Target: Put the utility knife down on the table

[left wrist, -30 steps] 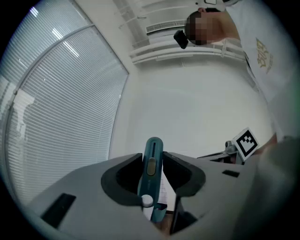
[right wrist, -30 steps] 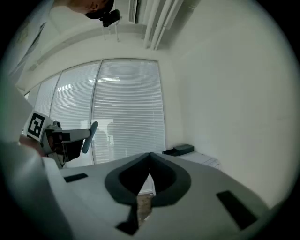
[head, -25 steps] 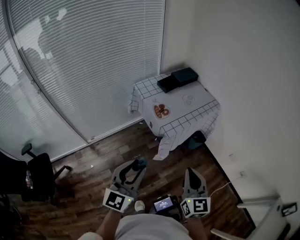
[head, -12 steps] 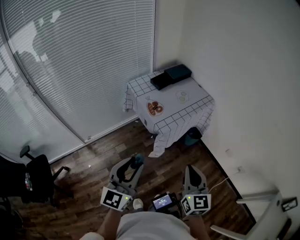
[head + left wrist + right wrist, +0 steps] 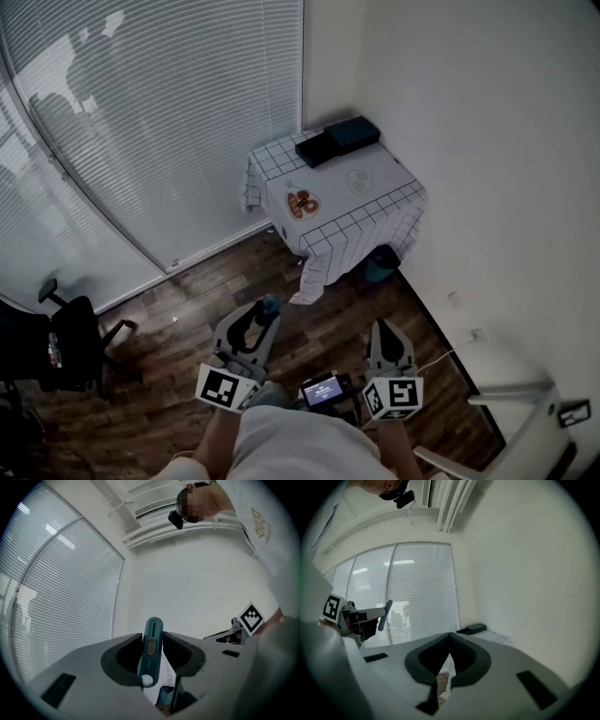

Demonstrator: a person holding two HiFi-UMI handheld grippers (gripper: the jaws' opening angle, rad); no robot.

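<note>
A teal utility knife (image 5: 151, 648) with a yellow slider stands upright between the jaws of my left gripper (image 5: 152, 654), which is shut on it. In the head view the left gripper (image 5: 265, 309) is low at the centre left, the knife's tip (image 5: 271, 304) poking past its jaws. My right gripper (image 5: 388, 339) is low at the centre right, its jaws closed together on nothing, as the right gripper view (image 5: 449, 641) shows. The table (image 5: 375, 195), draped in a white checked cloth, stands far ahead in the room's corner.
Two dark flat boxes (image 5: 337, 141) lie at the table's back edge, a round red-patterned item (image 5: 301, 202) and a pale disc (image 5: 359, 181) on its top. A black office chair (image 5: 70, 336) stands at the left. Blinds cover the window; wooden floor lies between me and the table.
The table has shifted slightly up and left in the head view. Both grippers keep their places, the left one still holding the knife.
</note>
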